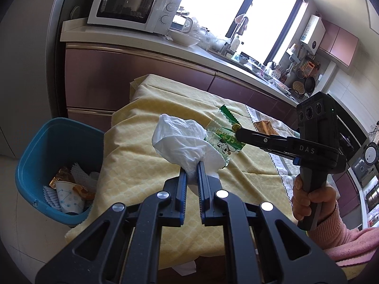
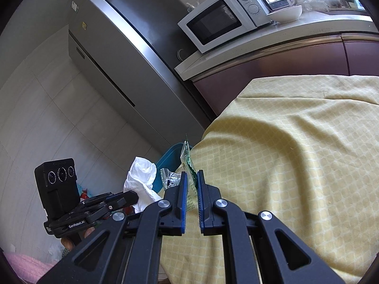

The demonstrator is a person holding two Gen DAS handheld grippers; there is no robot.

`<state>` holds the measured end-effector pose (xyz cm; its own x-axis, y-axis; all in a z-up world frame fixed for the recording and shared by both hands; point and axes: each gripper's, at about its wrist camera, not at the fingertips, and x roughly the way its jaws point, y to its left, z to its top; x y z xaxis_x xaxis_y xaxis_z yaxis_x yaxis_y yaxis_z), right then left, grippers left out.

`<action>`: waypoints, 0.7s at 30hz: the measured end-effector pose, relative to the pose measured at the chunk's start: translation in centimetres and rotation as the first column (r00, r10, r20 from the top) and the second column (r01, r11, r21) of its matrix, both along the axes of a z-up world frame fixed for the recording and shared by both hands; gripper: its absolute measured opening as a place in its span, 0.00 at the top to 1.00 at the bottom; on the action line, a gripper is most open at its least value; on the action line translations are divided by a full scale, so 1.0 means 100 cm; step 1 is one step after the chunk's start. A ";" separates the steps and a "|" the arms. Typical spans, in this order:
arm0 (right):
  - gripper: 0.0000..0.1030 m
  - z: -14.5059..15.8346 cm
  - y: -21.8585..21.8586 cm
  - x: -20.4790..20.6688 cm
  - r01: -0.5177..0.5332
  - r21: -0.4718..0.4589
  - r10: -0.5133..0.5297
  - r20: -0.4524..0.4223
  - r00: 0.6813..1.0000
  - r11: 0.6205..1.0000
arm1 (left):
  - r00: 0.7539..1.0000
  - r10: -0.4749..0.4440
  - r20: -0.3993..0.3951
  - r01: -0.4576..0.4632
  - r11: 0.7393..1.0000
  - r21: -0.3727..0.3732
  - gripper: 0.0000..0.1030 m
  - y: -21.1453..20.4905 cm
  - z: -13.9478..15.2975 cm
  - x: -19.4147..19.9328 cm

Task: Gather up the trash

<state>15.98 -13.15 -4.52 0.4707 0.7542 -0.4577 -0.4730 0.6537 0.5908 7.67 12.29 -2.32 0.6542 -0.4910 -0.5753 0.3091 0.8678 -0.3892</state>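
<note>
My left gripper (image 1: 191, 166) is shut on a crumpled white tissue (image 1: 180, 139), held above the yellow tablecloth (image 1: 132, 142). My right gripper (image 1: 238, 132) comes in from the right, shut on a clear wrapper with green print (image 1: 225, 139) just behind the tissue. In the right wrist view the wrapper (image 2: 188, 165) stands edge-on between the blue pads of my right gripper (image 2: 191, 177), and my left gripper (image 2: 135, 197) holds the tissue (image 2: 142, 177) to the left. A blue bin (image 1: 56, 146) with paper cups and wrappers inside stands on the floor at the table's left end.
A brown packet (image 1: 265, 127) lies on the table behind the right gripper. The counter (image 1: 132, 40) behind carries a white microwave (image 1: 132, 7), a bowl and dishes. A grey fridge (image 2: 123, 54) stands left of the counter. A hand in a pink sleeve (image 1: 315, 201) holds the right gripper.
</note>
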 end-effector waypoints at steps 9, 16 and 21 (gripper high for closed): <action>0.93 0.008 0.036 0.017 -0.074 -0.023 0.075 0.005 0.997 0.997 | 0.997 0.080 0.011 -0.080 0.997 0.014 0.91 0.030 0.002 -0.003; 0.93 0.010 0.068 0.033 -0.118 -0.037 0.118 -0.001 0.993 0.992 | 0.988 0.152 0.012 -0.152 0.988 0.020 0.91 0.058 0.002 -0.004; 0.93 0.011 0.094 0.042 -0.143 -0.053 0.143 -0.001 0.990 0.988 | 0.979 0.204 0.008 -0.204 0.978 0.037 0.91 0.078 -0.001 -0.001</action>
